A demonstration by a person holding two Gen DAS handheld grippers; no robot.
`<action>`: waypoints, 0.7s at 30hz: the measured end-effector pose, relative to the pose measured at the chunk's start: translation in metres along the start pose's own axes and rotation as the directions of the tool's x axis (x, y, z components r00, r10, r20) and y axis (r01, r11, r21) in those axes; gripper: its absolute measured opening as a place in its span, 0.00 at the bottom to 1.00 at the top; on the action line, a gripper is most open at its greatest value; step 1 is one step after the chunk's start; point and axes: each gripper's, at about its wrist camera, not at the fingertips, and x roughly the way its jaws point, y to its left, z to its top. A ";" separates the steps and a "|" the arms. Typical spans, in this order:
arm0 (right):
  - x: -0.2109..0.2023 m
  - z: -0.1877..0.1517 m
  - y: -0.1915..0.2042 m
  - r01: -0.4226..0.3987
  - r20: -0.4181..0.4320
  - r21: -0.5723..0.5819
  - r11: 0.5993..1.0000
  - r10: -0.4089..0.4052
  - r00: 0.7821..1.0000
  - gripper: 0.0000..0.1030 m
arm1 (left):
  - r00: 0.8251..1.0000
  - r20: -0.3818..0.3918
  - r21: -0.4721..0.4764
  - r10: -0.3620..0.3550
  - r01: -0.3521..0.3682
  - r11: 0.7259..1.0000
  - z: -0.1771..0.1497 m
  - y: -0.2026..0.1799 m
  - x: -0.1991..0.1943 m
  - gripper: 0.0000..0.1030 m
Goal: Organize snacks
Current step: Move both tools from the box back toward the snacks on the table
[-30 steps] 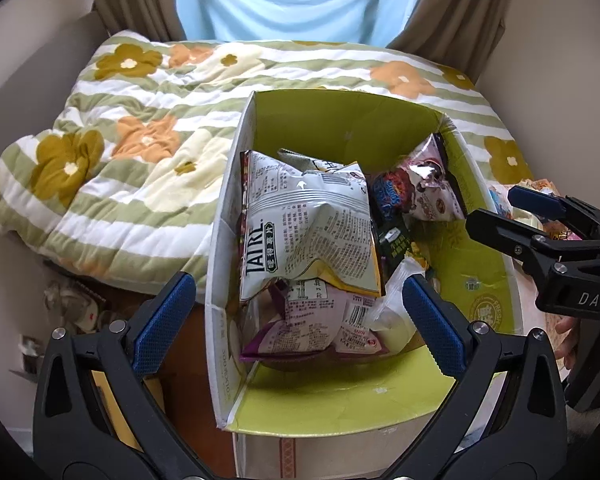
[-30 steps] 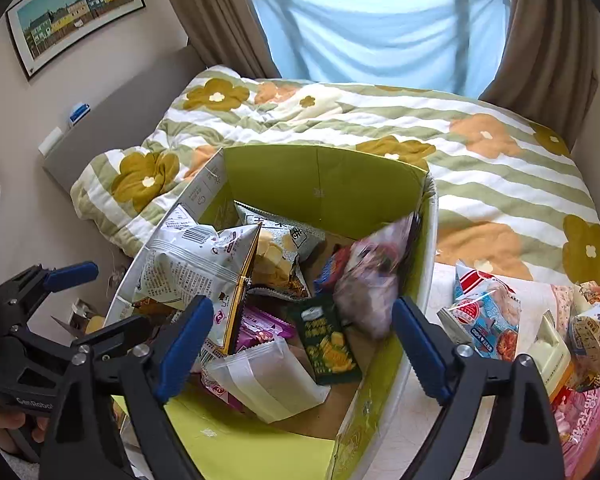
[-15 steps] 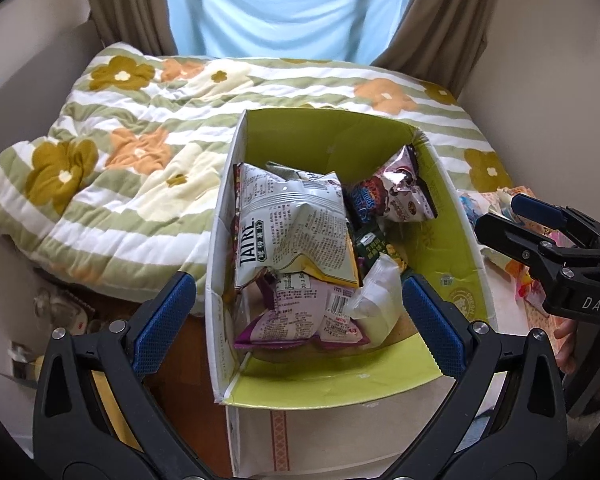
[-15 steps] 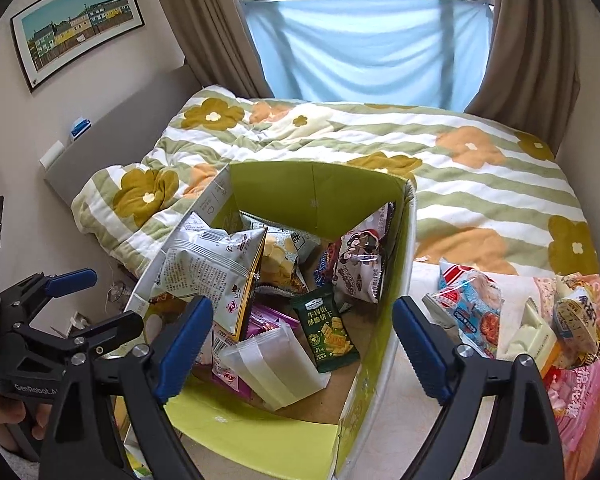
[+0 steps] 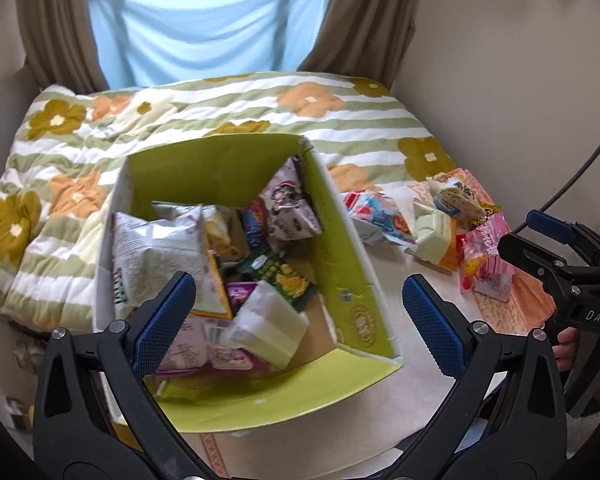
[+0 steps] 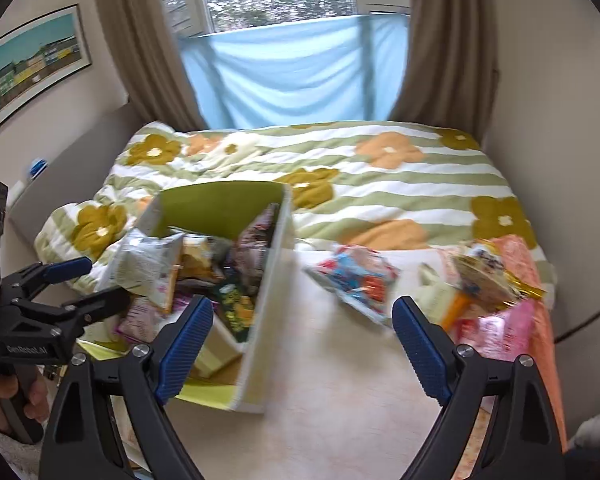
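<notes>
An open box with green inside [image 5: 340, 240] stands on the white table, holding several snack bags: a large white chip bag [image 5: 156, 252], a pink-and-white bag [image 5: 288, 204], a dark green pack [image 5: 284, 276] and a white container [image 5: 268, 324]. The box also shows in the right wrist view [image 6: 268, 292]. Loose snacks lie right of it: a red-and-blue bag [image 5: 380, 216] [image 6: 356, 280], a pale green pack [image 5: 432, 232], a pink bag [image 5: 484, 256]. My left gripper [image 5: 296, 320] is open and empty over the box's near end. My right gripper [image 6: 300, 340] is open and empty above bare table beside the box.
A bed with a green-striped flowered quilt [image 5: 220, 112] lies behind the table. A blue cloth and brown curtains hang at the window [image 6: 296, 68]. An orange patterned cloth [image 6: 536, 308] lies under the snacks at the table's right edge. A framed picture [image 6: 32, 64] hangs on the left wall.
Both grippers have pulled back and swung right, away from the box. The pile of loose snacks at the right has come further into both views. Both stay open and empty.
</notes>
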 end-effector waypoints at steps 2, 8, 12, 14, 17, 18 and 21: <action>-0.004 -0.003 -0.026 0.031 -0.001 0.019 0.999 -0.031 1.000 0.99 | 1.000 -0.012 0.019 -0.011 0.011 1.000 0.007 -0.024 0.011 1.00; -0.011 -0.012 -0.098 0.080 -0.031 0.056 0.995 -0.078 0.996 0.99 | 0.995 -0.071 0.102 -0.063 0.071 0.992 0.030 -0.106 0.054 1.00; -0.005 -0.017 -0.142 0.121 -0.096 0.086 0.989 -0.112 0.989 1.00 | 0.987 -0.139 0.158 -0.080 0.102 0.982 0.047 -0.155 0.095 1.00; -0.002 -0.021 -0.163 0.106 -0.105 0.116 0.988 -0.094 0.990 1.00 | 0.980 -0.183 0.178 -0.082 0.115 0.977 0.054 -0.175 0.118 1.00; 0.007 -0.027 -0.182 0.096 -0.123 0.140 0.985 -0.079 0.989 1.00 | 0.966 -0.243 0.197 -0.086 0.136 0.971 0.061 -0.200 0.152 1.00; 0.012 -0.028 -0.186 0.091 -0.132 0.140 0.986 -0.073 0.989 1.00 | 0.961 -0.263 0.204 -0.082 0.139 0.969 0.062 -0.204 0.164 1.00; 0.030 -0.035 -0.196 0.081 -0.167 0.142 0.987 -0.057 0.984 1.00 | 0.940 -0.334 0.220 -0.067 0.146 0.965 0.061 -0.218 0.201 1.00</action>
